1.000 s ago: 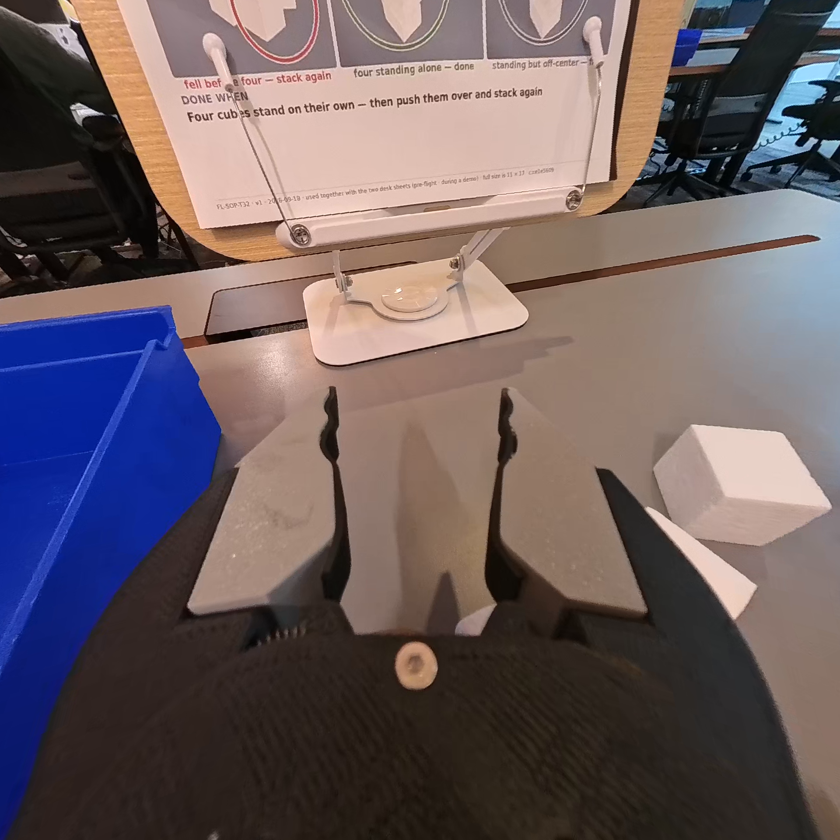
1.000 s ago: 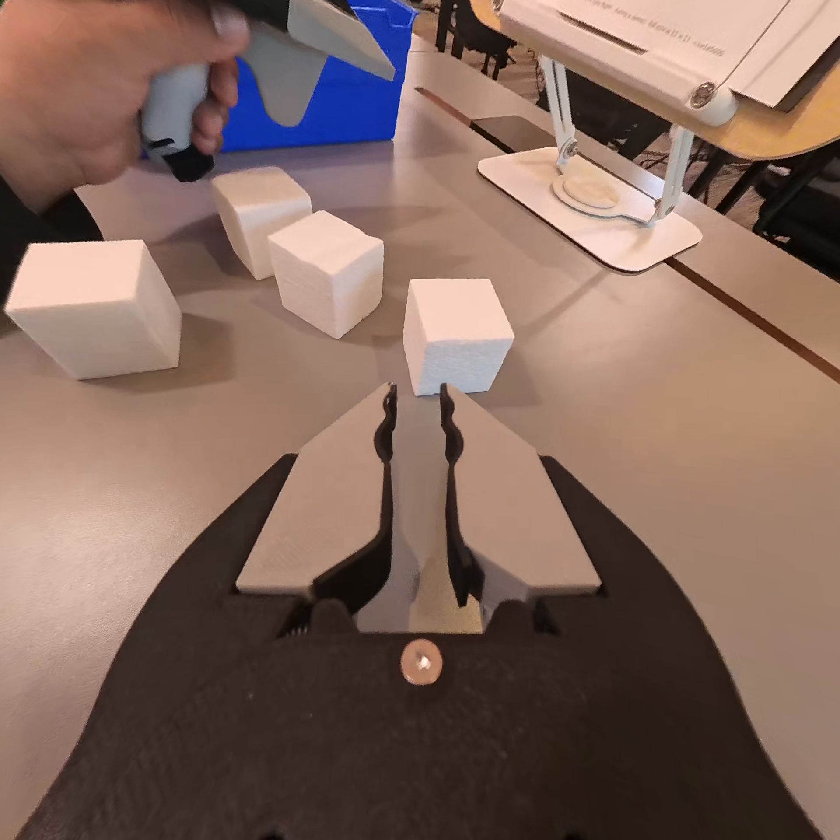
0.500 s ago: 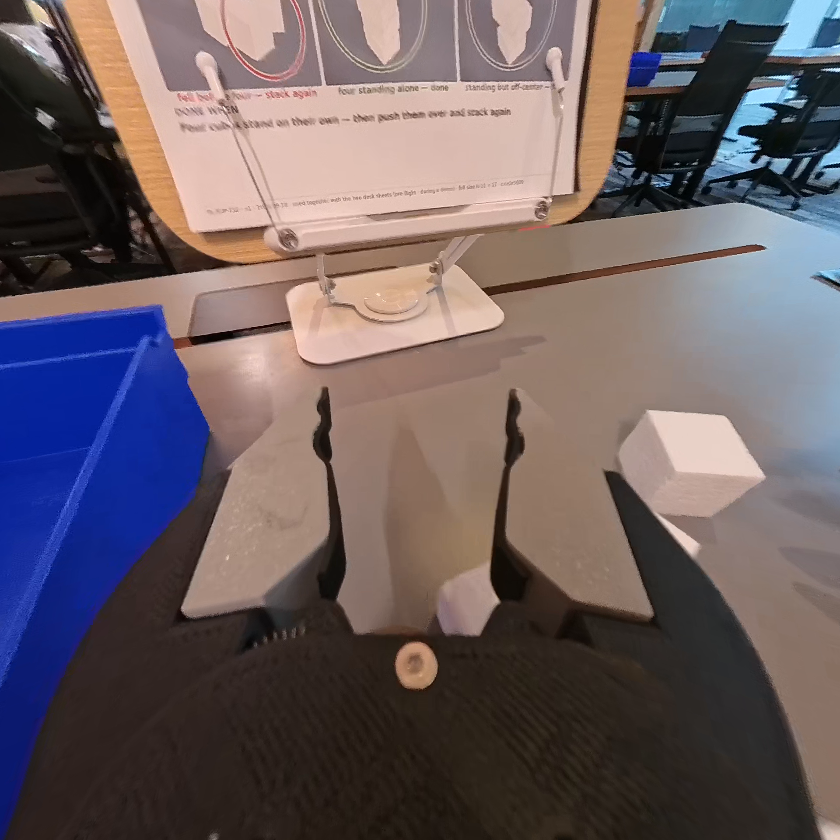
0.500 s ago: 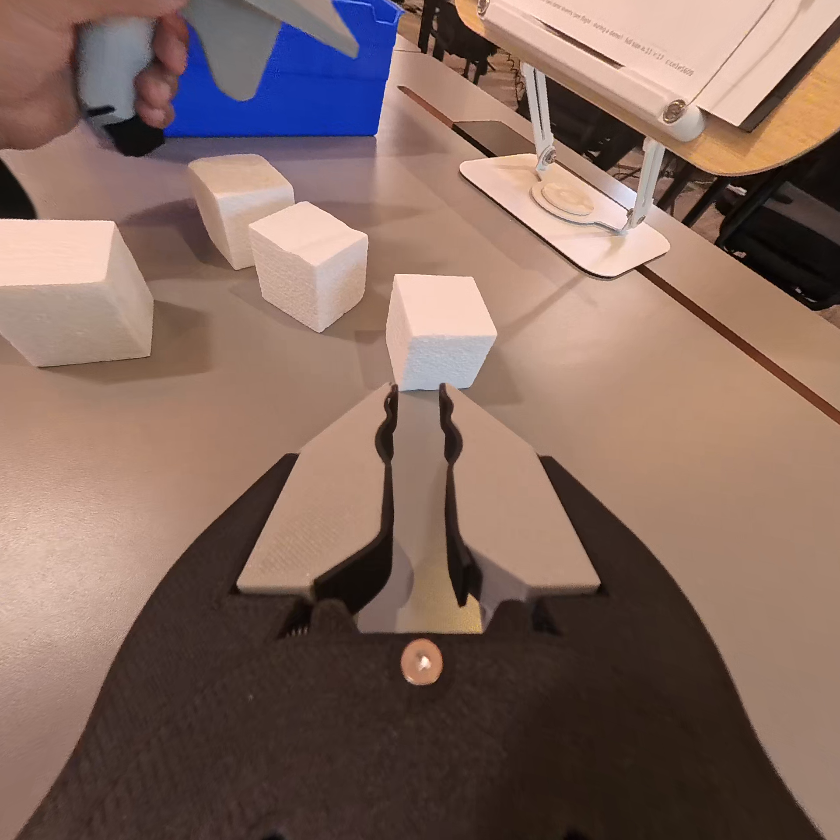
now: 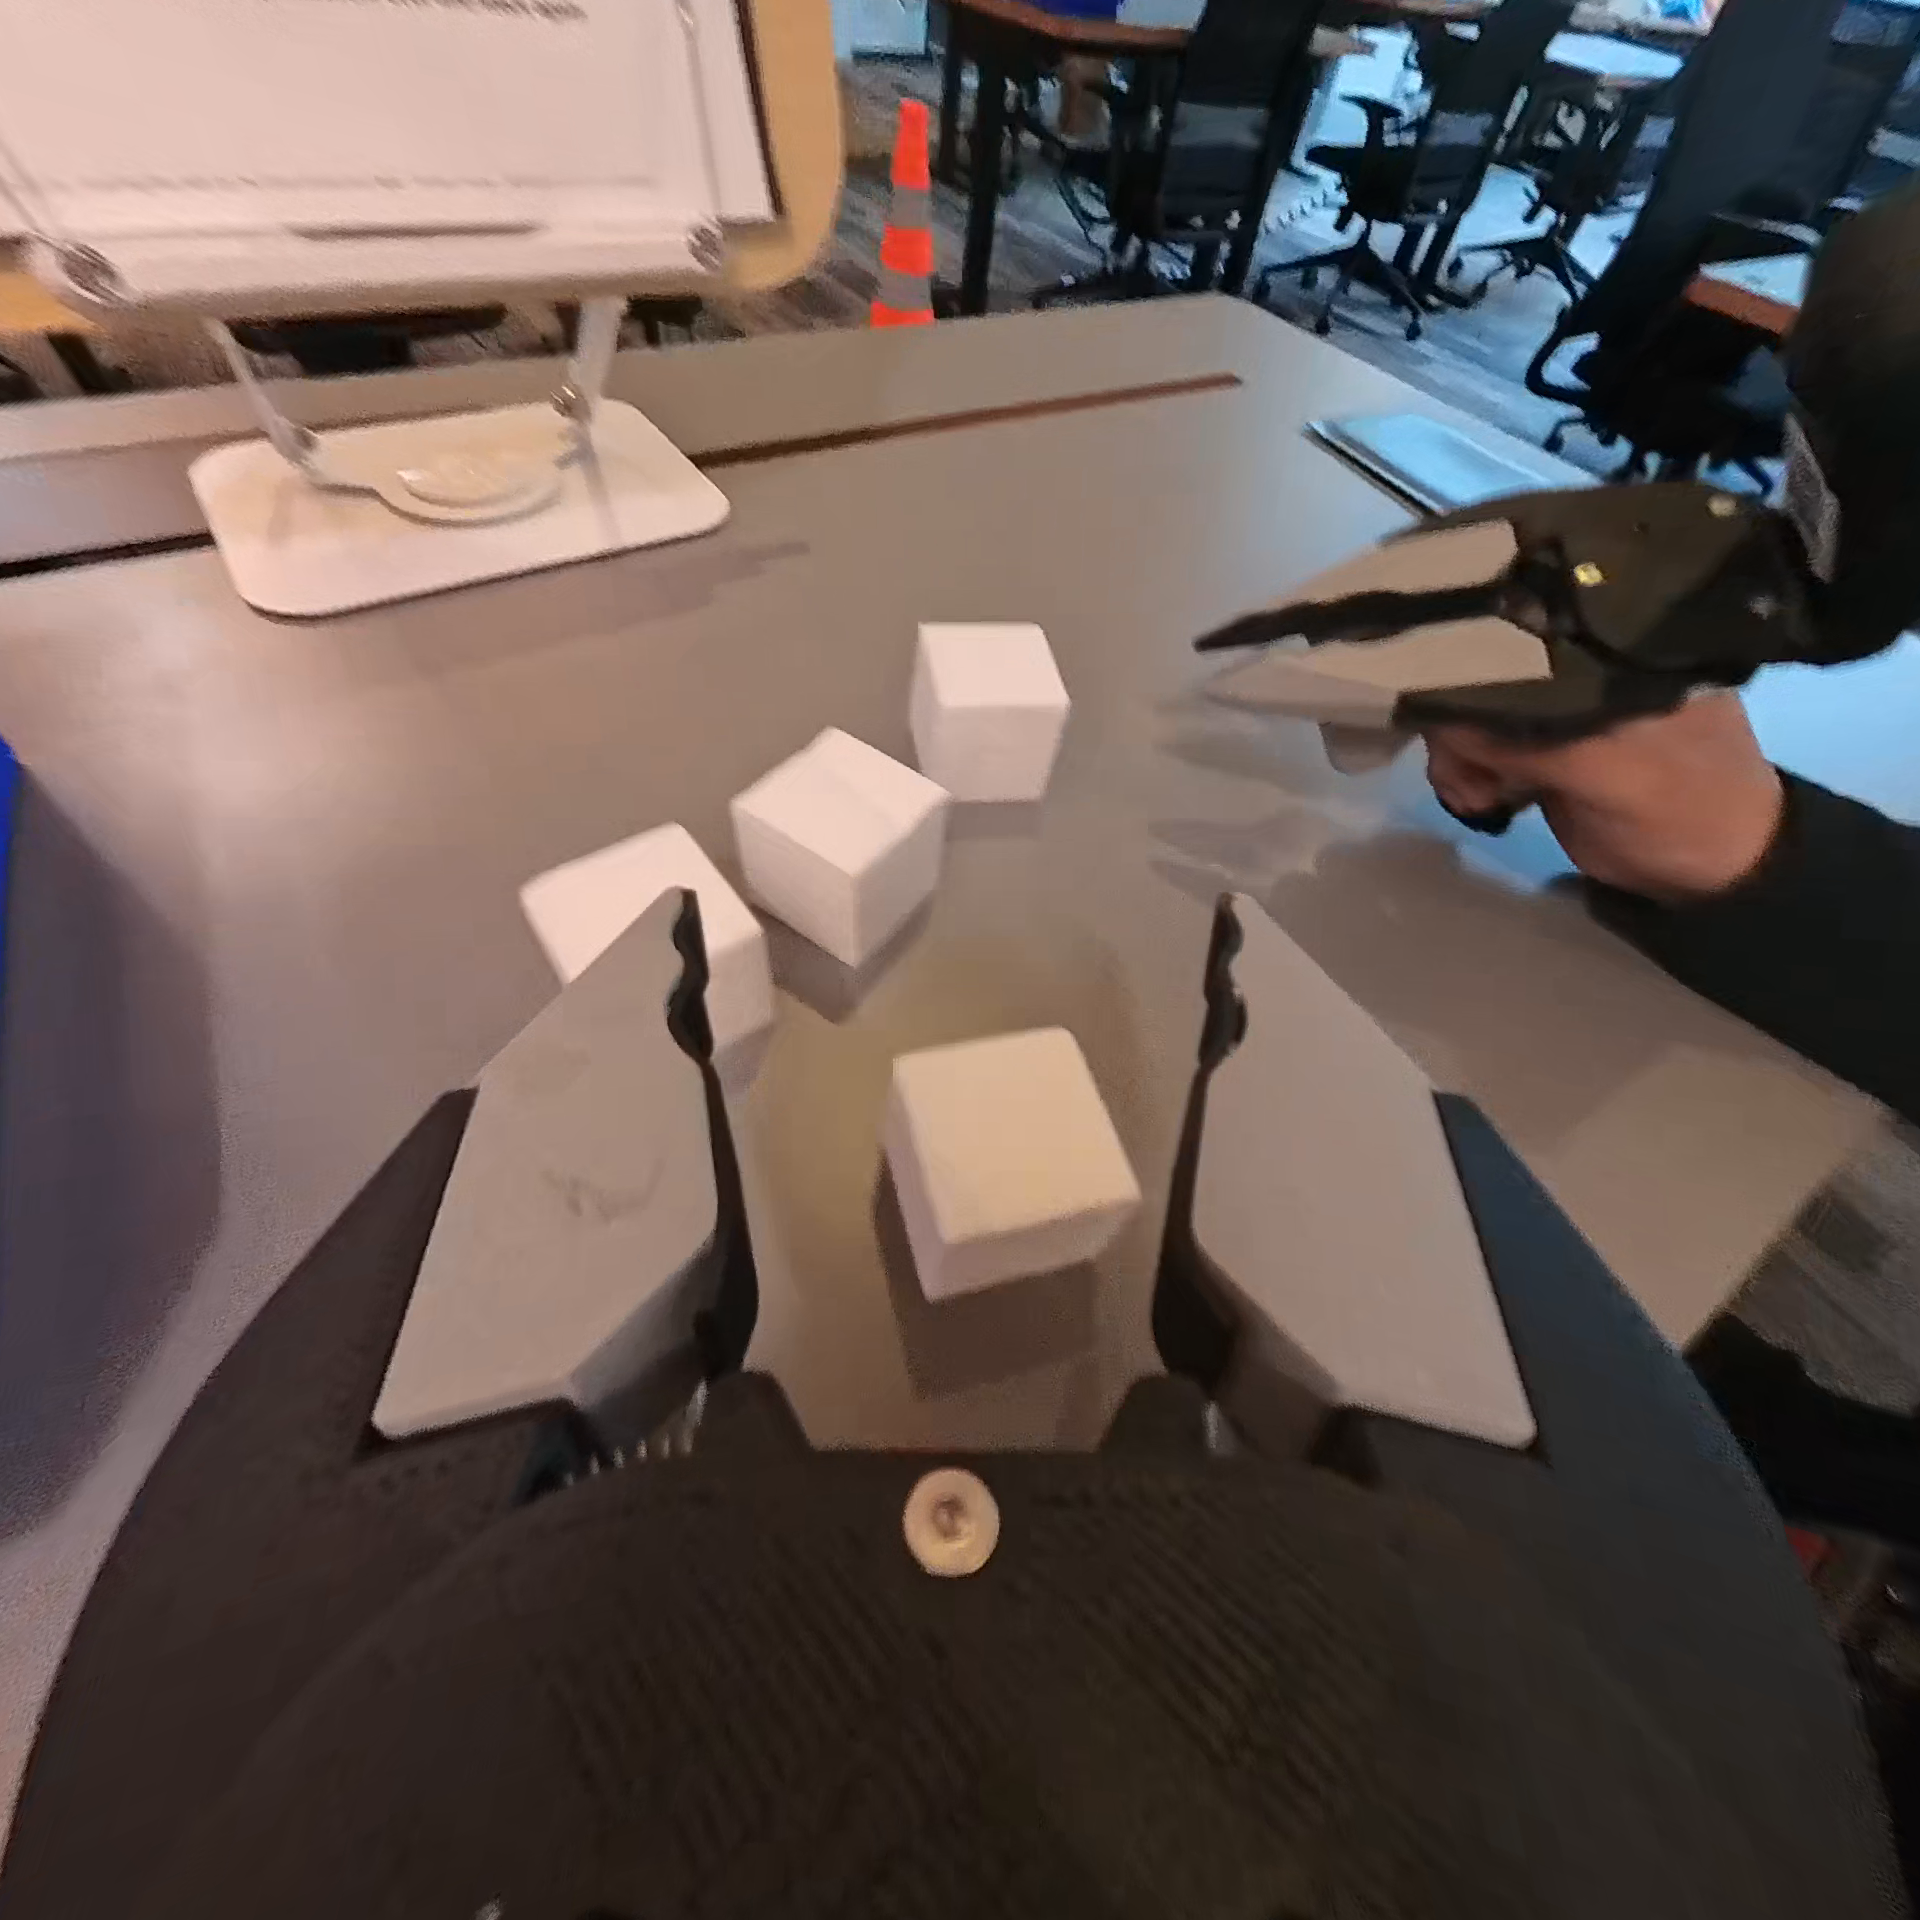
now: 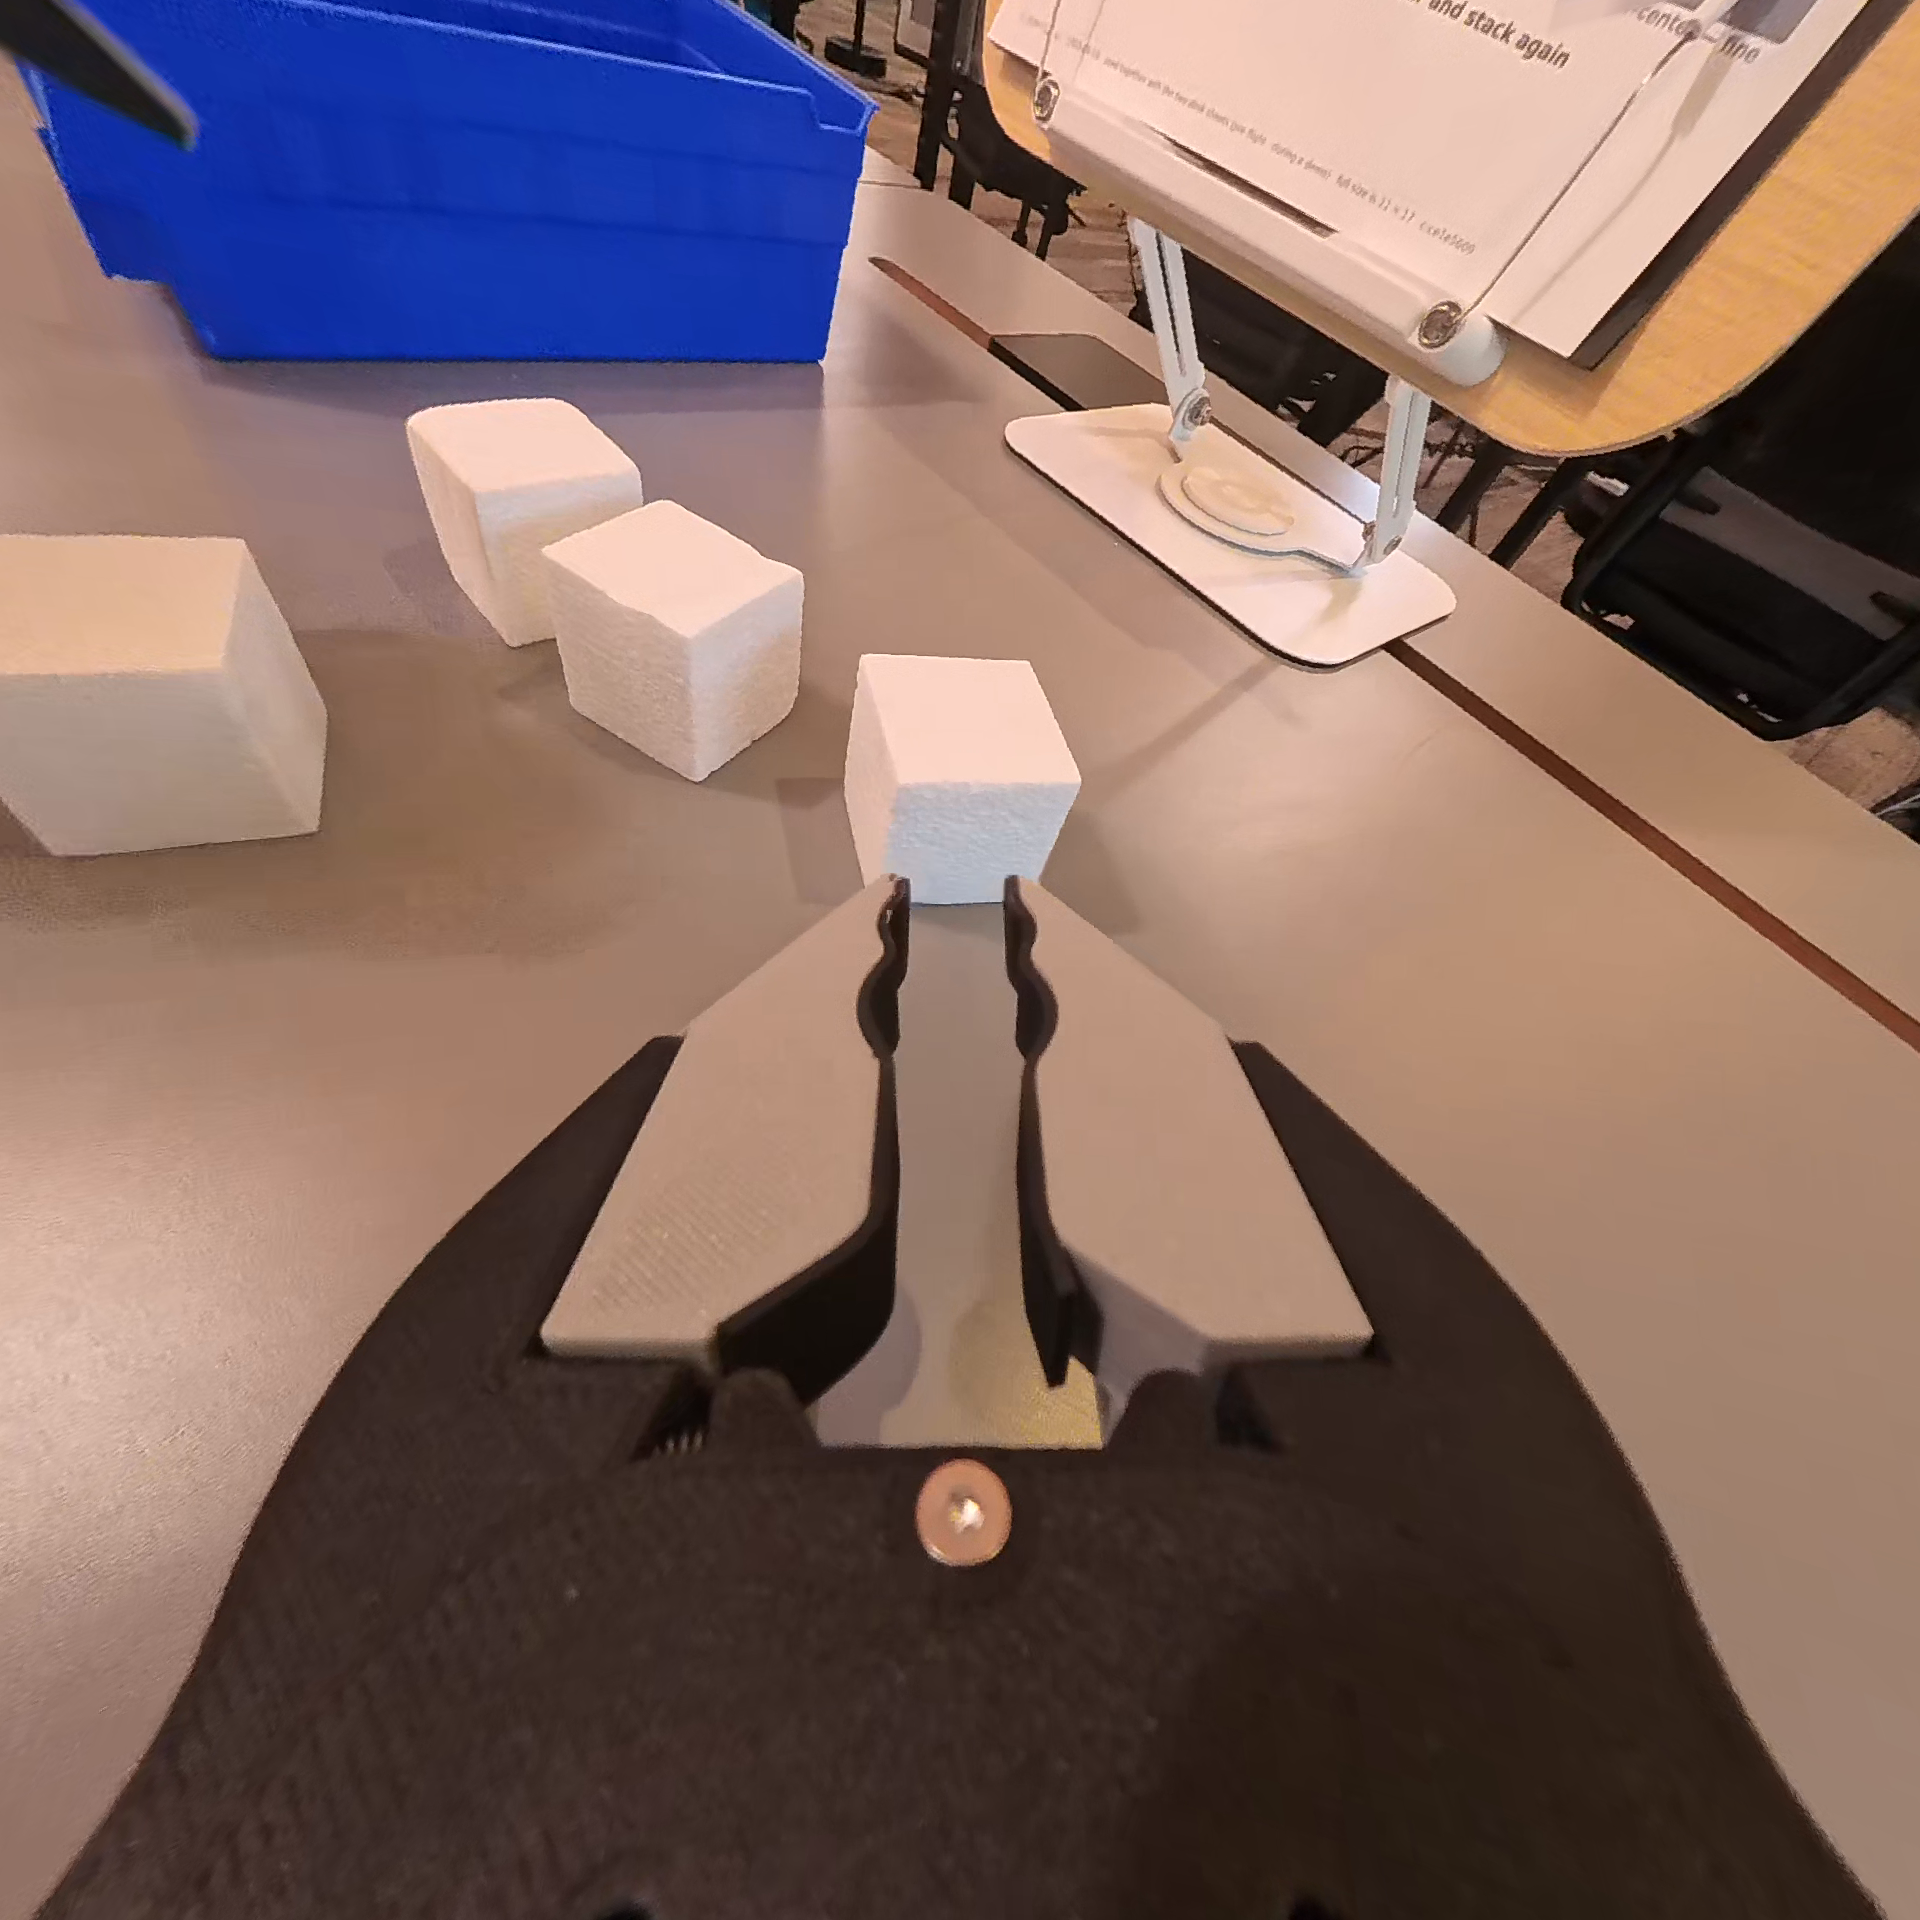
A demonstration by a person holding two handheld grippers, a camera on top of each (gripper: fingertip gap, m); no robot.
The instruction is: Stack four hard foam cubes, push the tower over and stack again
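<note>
Now, spread wide, empty: left tongs (image 5: pixel 951 930), seen in the left wrist view, hovering over the grey table (image 5: pixel 312 790) with nothing pinched. Framed between the two fingers, resting on the table, touching neither: nearest cube (image 5: pixel 1003 1158). Farther out toward 11 o'clock, partly hidden behind the left finger: second cube (image 5: pixel 634 904). Just beyond, at 12 o'clock, close beside that one, whether touching or not impossible to tell: third cube (image 5: pixel 836 836), turned corner-on. Beyond again, toward 1 o'clock, standing apart: fourth cube (image 5: pixel 987 707). All four lying singly on the table, none stacked. At 2 o'clock, held by a hand (image 5: pixel 1621 800) in a dark sleeve, pointing at the fourth cube without reaching it: right tongs (image 5: pixel 1210 665).

Next, in the right wrist view: right tongs (image 6: pixel 956 883) narrowly parted, holding nothing, tips just short of the fourth cube (image 6: pixel 961 774). At 10 o'clock, the large block-like nearest cube (image 6: pixel 156 691). Far off at 11 o'clock: blue bin (image 6: pixel 468 208). At 1 o'clock: white stand (image 6: pixel 1236 520) carrying a printed sheet (image 6: pixel 1351 114).
</note>
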